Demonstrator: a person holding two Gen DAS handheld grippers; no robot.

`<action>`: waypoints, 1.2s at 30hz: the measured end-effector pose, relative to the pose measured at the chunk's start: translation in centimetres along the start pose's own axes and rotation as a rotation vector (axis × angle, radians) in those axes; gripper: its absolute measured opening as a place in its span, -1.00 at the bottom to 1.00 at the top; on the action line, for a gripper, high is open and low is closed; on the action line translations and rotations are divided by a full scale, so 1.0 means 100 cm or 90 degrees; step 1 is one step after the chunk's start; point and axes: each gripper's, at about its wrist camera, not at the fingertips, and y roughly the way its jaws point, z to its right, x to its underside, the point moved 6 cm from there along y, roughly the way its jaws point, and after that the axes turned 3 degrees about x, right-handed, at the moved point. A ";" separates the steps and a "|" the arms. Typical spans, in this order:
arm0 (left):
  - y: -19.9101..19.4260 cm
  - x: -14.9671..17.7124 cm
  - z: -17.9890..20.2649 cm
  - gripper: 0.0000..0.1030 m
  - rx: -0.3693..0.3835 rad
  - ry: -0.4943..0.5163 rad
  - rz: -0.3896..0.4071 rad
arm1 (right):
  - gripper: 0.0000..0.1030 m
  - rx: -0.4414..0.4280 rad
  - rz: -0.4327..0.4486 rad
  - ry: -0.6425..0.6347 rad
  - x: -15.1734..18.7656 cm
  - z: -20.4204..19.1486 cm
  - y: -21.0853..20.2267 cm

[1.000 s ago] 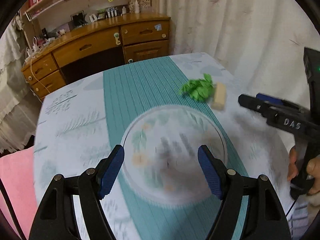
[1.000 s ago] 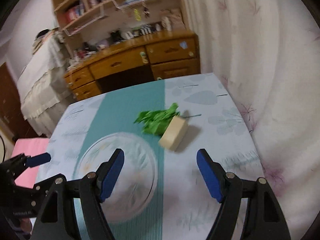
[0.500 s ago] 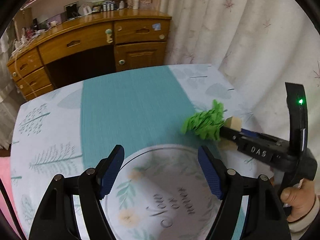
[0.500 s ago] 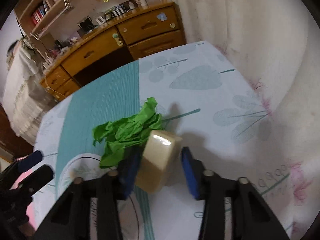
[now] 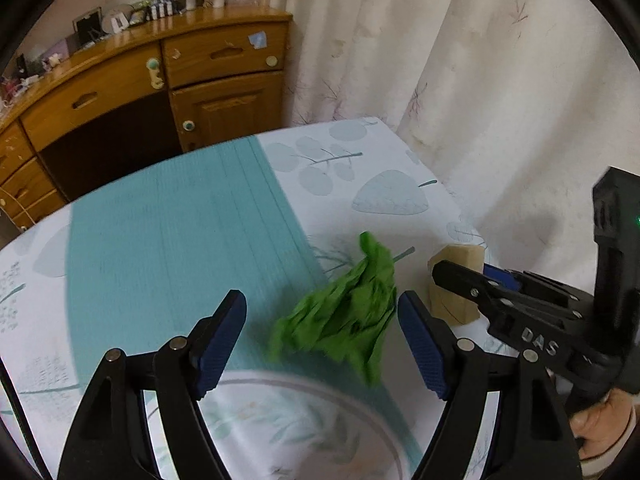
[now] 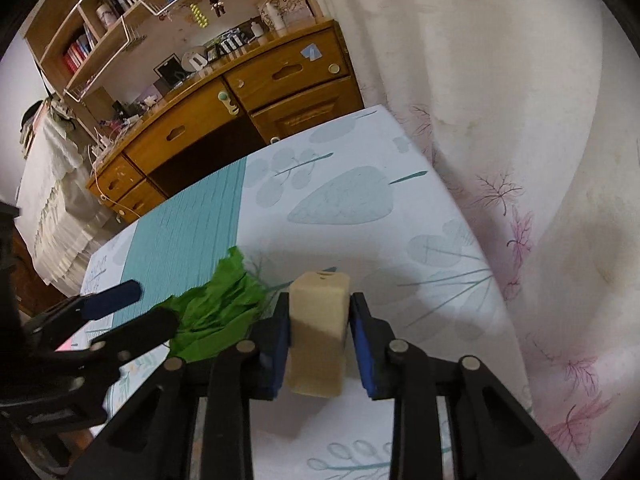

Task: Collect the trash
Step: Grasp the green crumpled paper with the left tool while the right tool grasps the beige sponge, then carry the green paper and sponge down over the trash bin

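A crumpled green paper lies on the tablecloth between the open jaws of my left gripper; it also shows in the right wrist view. A small beige carton stands just right of it, seen too in the left wrist view. My right gripper is shut on the carton, its blue pads pressed to both sides. A round glass plate with a leaf print lies close below the left gripper.
The table has a white leaf-print cloth with a teal stripe, its right edge against a curtain. A wooden desk with drawers stands behind the table, shelves above it.
My right gripper has closed on the carton. My left gripper has moved forward and right from over the plate, so that the green paper now lies between its open jaws.
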 end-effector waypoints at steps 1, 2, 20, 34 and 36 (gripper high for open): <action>0.005 -0.001 0.003 0.49 0.002 0.001 -0.004 | -0.46 -0.003 0.001 0.002 0.000 0.003 0.000; 0.011 -0.002 0.006 0.49 0.004 0.004 -0.007 | -0.47 -0.006 0.001 0.004 0.000 0.005 0.002; -0.036 0.043 0.030 -0.32 -0.065 0.066 0.015 | -0.49 -0.056 -0.014 -0.052 0.048 -0.018 -0.031; -0.228 0.204 0.064 -0.32 -0.074 0.067 0.052 | -0.50 -0.142 0.017 -0.149 0.178 -0.094 -0.194; -0.254 0.232 0.075 -0.32 -0.061 0.065 0.063 | -0.50 -0.147 0.029 -0.170 0.200 -0.105 -0.219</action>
